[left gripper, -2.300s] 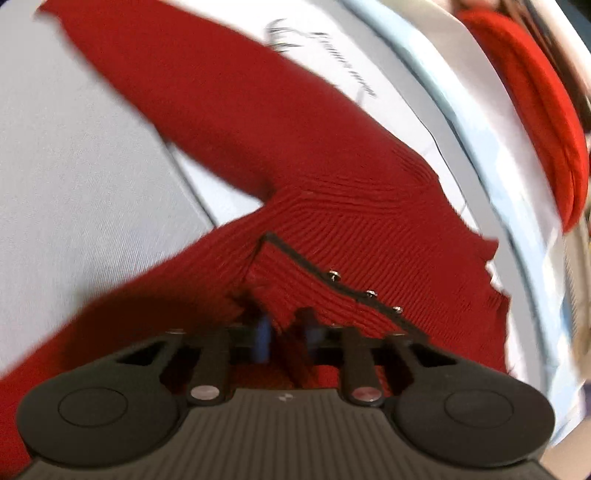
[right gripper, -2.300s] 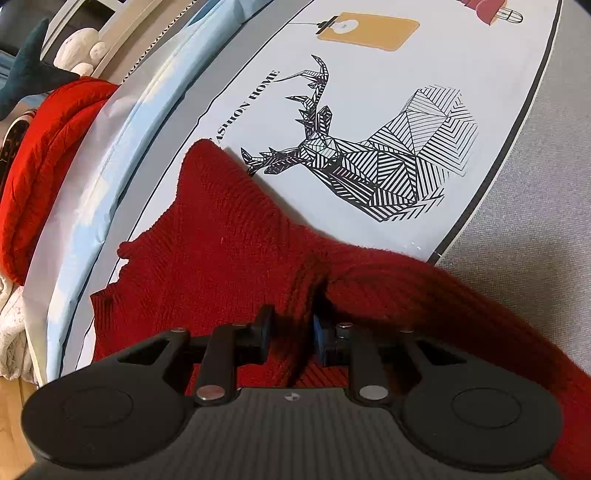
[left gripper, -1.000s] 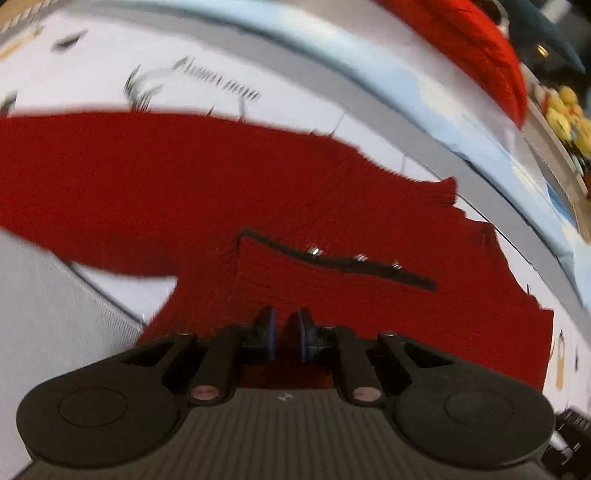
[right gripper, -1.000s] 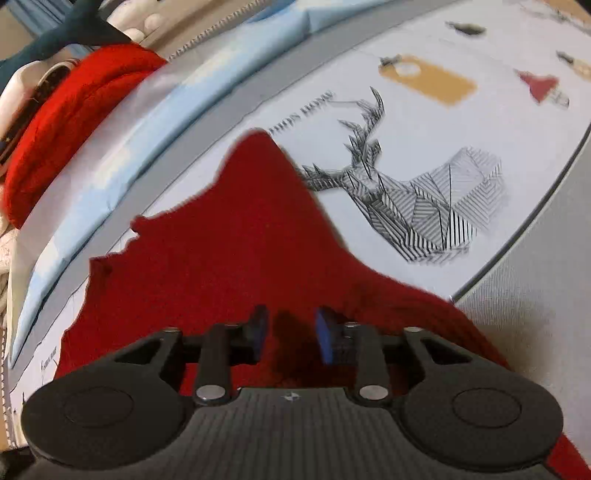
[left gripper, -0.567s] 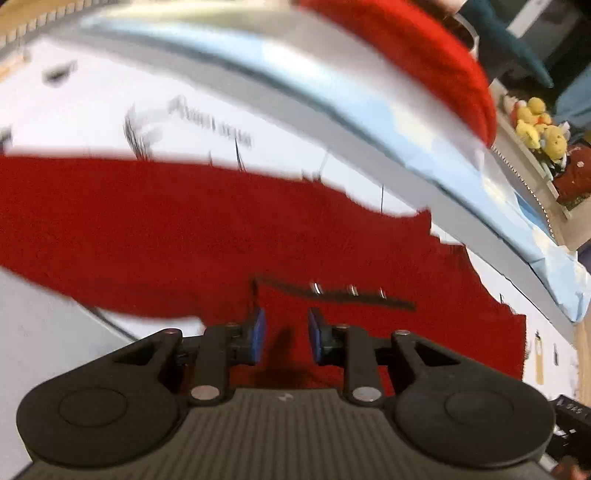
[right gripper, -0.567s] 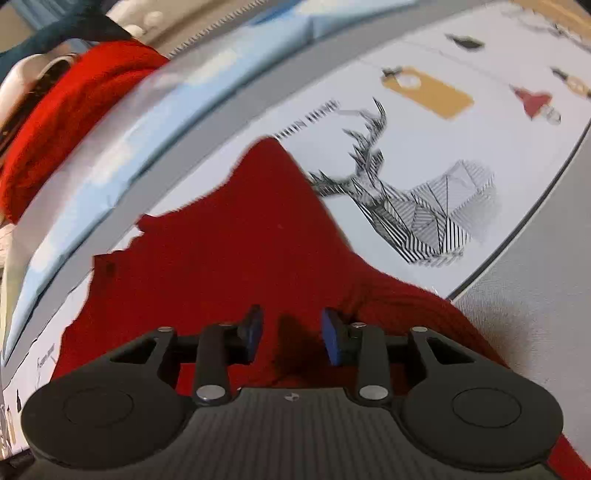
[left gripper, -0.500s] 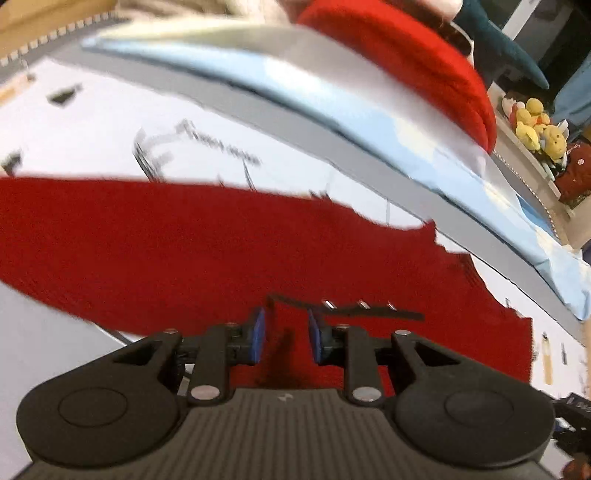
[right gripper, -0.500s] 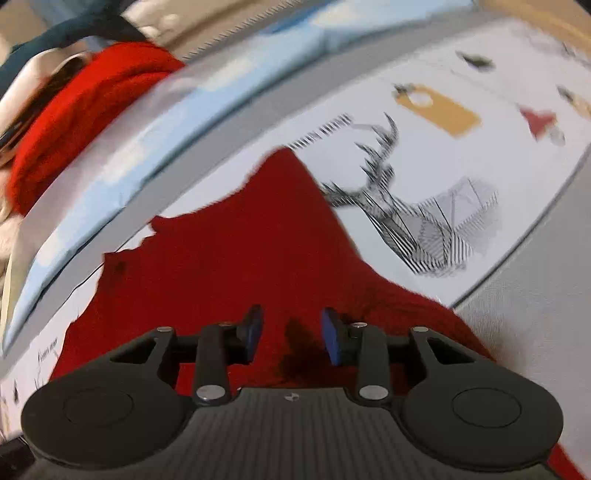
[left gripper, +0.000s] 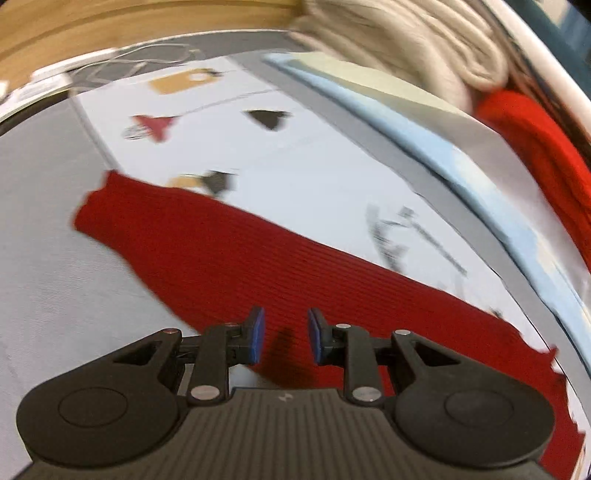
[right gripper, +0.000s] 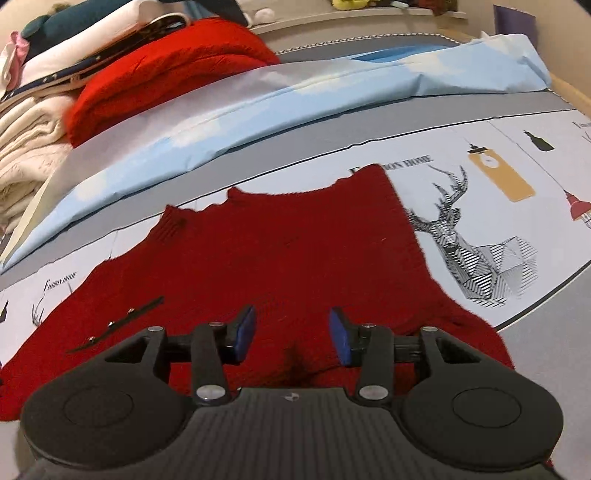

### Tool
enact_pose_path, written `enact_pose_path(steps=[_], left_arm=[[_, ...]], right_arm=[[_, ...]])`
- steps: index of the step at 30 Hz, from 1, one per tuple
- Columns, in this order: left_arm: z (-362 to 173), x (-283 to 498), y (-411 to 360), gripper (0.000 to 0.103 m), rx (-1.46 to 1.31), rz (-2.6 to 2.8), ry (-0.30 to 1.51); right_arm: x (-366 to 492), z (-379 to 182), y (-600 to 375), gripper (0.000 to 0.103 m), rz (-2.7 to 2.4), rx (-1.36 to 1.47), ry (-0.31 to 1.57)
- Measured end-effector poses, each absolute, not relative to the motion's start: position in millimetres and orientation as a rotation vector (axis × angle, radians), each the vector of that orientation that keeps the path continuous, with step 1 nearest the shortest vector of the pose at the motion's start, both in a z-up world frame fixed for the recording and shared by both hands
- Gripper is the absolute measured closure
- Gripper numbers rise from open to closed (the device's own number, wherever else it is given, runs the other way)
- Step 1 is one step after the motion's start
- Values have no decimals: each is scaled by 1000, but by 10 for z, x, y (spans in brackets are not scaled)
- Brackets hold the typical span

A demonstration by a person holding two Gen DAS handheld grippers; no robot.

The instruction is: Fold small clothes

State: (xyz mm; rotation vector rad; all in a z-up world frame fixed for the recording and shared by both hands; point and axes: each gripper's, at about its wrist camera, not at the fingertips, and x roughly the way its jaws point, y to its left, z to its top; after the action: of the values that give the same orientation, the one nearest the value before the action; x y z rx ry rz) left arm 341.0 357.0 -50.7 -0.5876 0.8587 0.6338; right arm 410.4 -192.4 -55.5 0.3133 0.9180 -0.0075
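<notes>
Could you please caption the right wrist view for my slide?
Right gripper, jaws open, above a dark red knit sweater lying on the printed sheet.

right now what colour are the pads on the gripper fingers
Blue, on black fingers; clearest in the right wrist view, on the right gripper's pads.

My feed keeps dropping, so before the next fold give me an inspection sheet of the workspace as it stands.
Surface: printed sheet with a deer and lamp pattern, grey border, on a bed.
Job's things: red knit top spread flat, one sleeve stretched out sideways; dark button strip facing up.
Clutter: folded pale blue cover along the far edge; red sweater and cream knits piled beyond it.
Grippers: left tongs and right tongs both open, just been opening, above the top, nothing between the pads.
Cables: thin wires at the far end, blurred.
Surroundings: wooden floor; plush toys on a ledge.
</notes>
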Motion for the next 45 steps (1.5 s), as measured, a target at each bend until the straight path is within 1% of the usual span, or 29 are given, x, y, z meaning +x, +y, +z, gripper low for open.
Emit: enact_pose_path(steps=[1, 2, 5, 8, 10, 13, 18, 19, 20, 22, 23, 28, 33, 35, 40, 42, 45], left_arm=[[-529, 3379, 3663, 66, -599, 649, 862], [-556, 3340, 3766, 63, -618, 669, 861], [-635, 3212, 4041, 61, -720, 705, 861], [-754, 3124, 4235, 61, -854, 716, 868], [-831, 3128, 4263, 61, -894, 711, 882], [-874, 3131, 4257, 59, -903, 716, 880], [-893, 3173, 4194, 60, -878, 728, 864], [-891, 3195, 4150, 65, -850, 739, 867], [-890, 3221, 4096, 81, -818, 754, 869], [-853, 3266, 4011, 88, -773, 775, 853], [-804, 3295, 3956, 89, -736, 787, 844], [-284, 3527, 3403, 90, -477, 735, 707], [-52, 3716, 2795, 92, -402, 596, 651], [42, 3821, 2406, 92, -320, 501, 616], [233, 3936, 1216, 92, -277, 127, 556], [186, 3955, 707, 90, -259, -90, 588], [-40, 3997, 209, 88, -222, -324, 728]], right_arm=[[4101, -559, -1897, 57, -3, 311, 920], [4101, -561, -1866, 57, 0, 305, 921], [4107, -564, -1803, 57, 8, 297, 927], [4104, -572, -1751, 57, 16, 289, 934], [4102, -578, -1723, 57, 22, 285, 937], [4094, -580, -1686, 57, 32, 278, 946], [4078, -560, -1685, 57, 43, 270, 942], [4080, -568, -1695, 57, 42, 270, 946], [4081, -576, -1706, 57, 41, 274, 950], [4077, -584, -1724, 57, 42, 277, 952], [4077, -587, -1730, 57, 42, 274, 954], [4062, -582, -1821, 57, 46, 283, 954], [4048, -635, -1955, 57, 29, 302, 972], [4043, -638, -2004, 57, 30, 315, 977], [4040, -620, -2116, 57, 17, 333, 970], [4041, -633, -2162, 57, 9, 345, 975], [4054, -674, -2216, 57, -1, 360, 988]])
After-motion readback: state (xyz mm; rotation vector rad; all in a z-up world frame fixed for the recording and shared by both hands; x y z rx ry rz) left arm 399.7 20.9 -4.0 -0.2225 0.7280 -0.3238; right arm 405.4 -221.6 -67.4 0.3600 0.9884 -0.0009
